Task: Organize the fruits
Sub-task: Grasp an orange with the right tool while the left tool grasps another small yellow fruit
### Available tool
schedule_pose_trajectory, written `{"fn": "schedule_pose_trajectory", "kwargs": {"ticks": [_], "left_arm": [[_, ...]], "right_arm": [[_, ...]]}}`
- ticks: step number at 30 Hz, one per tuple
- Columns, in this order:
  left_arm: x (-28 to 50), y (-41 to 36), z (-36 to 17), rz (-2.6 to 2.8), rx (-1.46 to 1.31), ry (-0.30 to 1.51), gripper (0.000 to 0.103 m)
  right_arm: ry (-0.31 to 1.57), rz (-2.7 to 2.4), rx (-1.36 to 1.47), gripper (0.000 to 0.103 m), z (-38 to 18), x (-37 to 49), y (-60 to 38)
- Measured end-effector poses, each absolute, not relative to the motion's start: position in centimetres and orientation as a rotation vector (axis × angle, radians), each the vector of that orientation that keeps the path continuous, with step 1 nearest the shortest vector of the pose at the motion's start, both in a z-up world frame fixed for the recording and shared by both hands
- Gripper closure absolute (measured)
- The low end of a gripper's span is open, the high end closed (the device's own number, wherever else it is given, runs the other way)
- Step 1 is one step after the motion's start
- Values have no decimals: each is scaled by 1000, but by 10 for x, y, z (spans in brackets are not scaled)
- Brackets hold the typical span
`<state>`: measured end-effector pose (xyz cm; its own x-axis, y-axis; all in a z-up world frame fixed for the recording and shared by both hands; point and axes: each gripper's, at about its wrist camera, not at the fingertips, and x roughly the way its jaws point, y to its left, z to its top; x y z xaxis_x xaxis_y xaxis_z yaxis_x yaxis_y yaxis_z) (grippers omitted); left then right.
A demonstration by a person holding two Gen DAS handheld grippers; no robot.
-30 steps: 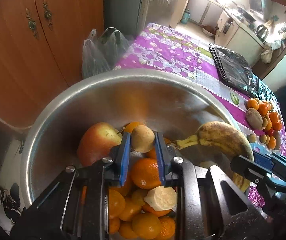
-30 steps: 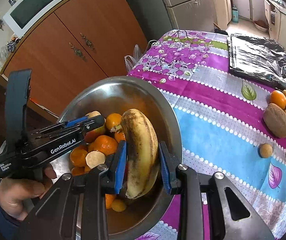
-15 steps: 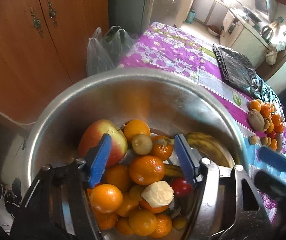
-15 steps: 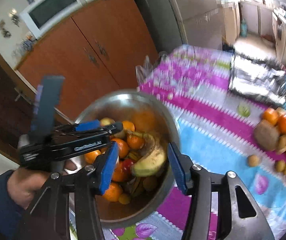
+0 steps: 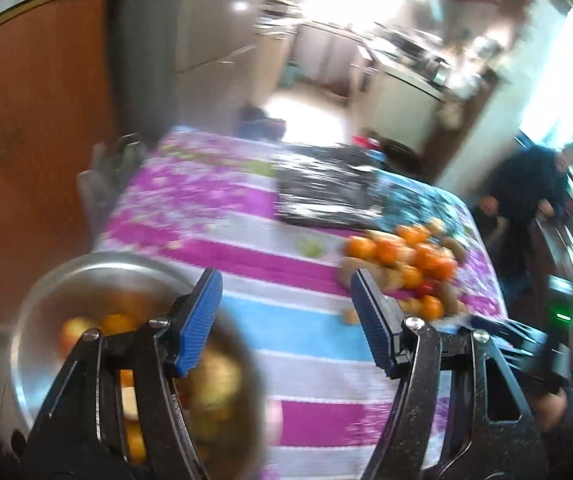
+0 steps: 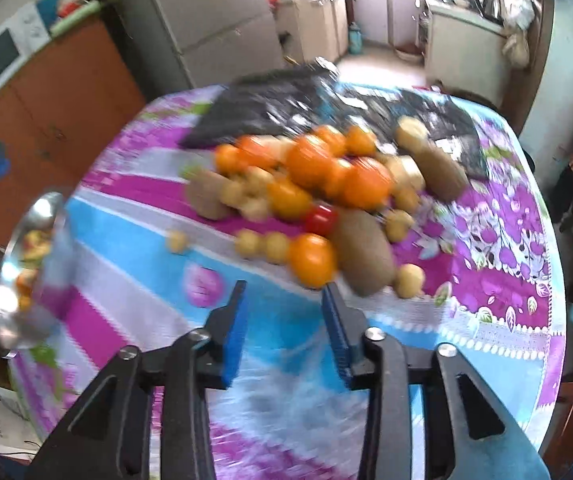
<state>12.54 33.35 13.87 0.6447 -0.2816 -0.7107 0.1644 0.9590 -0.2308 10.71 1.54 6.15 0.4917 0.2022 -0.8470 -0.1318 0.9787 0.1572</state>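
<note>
1. Left wrist view: raised above the table, facing along it; metal bowl (image 5: pixel 98 280) near, lower left.
2. Right wrist view: closer over the fruit pile (image 6: pixel 318 192).
3. Shared: bowl, pile, tablecloth (image 5: pixel 306 320).

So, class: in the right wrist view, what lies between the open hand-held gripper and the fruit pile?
Only bare tablecloth. The right hand-held gripper sits just short of the fruit pile, nearest an orange; blur hides finer detail.

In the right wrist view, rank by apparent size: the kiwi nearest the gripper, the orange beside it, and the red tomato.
1. kiwi
2. orange, somewhat smaller
3. red tomato, clearly smallest

All three sit close together, so distance barely skews this; motion blur softens edges.
</note>
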Motion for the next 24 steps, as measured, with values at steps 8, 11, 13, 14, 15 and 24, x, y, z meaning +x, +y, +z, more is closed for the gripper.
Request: {"fn": "schedule_pose_trajectory", "kwargs": {"ticks": [8,11,13,14,15,24], "left_arm": [[130,261,112,-357,-87,917,35],[131,254,104,-353,-89,935,35],[132,251,100,-346,-89,947,35],[133,248,98,-342,-89,953,35],[135,246,95,-341,-88,957,35],[149,208,47,-408,-36,1061,37]], "right_arm": [[1053,248,-7,63,31,133,17],[1050,242,-44,64,24,137,20],[1055,242,-55,63,18,142,22],[1053,249,-57,63,15,143,23],[1051,251,-65,62,13,144,24],[1058,275,74,64,27,133,5]]}}
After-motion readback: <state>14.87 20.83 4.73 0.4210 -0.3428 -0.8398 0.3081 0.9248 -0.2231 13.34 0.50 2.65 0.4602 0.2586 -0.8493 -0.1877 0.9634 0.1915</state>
